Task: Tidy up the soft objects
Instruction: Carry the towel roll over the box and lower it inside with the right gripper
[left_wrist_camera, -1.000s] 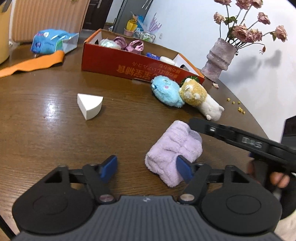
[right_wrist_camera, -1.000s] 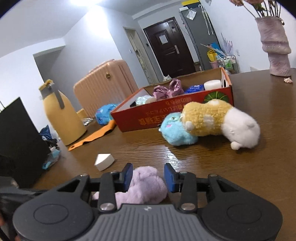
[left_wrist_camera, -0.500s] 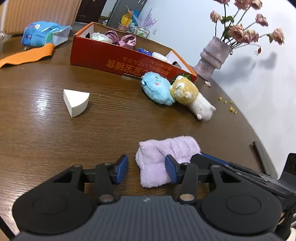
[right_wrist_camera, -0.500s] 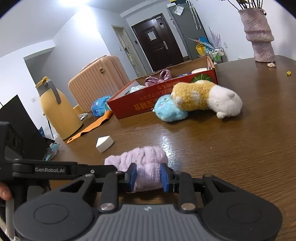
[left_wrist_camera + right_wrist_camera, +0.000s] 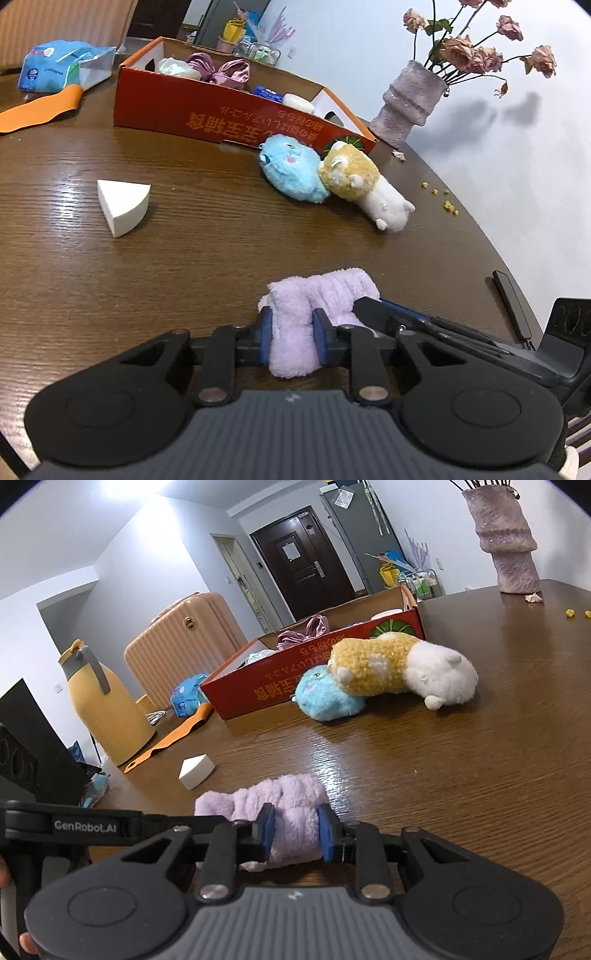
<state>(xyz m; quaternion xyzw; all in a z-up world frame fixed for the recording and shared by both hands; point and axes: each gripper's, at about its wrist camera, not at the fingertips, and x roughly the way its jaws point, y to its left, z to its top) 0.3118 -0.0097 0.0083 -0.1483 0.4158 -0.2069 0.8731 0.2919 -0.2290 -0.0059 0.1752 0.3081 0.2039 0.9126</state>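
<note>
A lilac fluffy cloth lies folded on the brown table. My left gripper is shut on its near end. My right gripper is shut on the other end of the cloth, coming in from the right in the left wrist view. A blue plush and a yellow-and-white plush lie touching each other, in front of a red cardboard box. They also show in the right wrist view: the blue plush, the yellow-and-white plush, the box.
A white wedge sponge lies on the table at left. The box holds pink satin bows and small items. A lilac vase stands far right. An orange strip, blue packet and yellow jug lie left.
Both grippers have closed on the lilac cloth, one at each end. A second ago the left gripper was open around it; the cloth is now stretched out between them.
</note>
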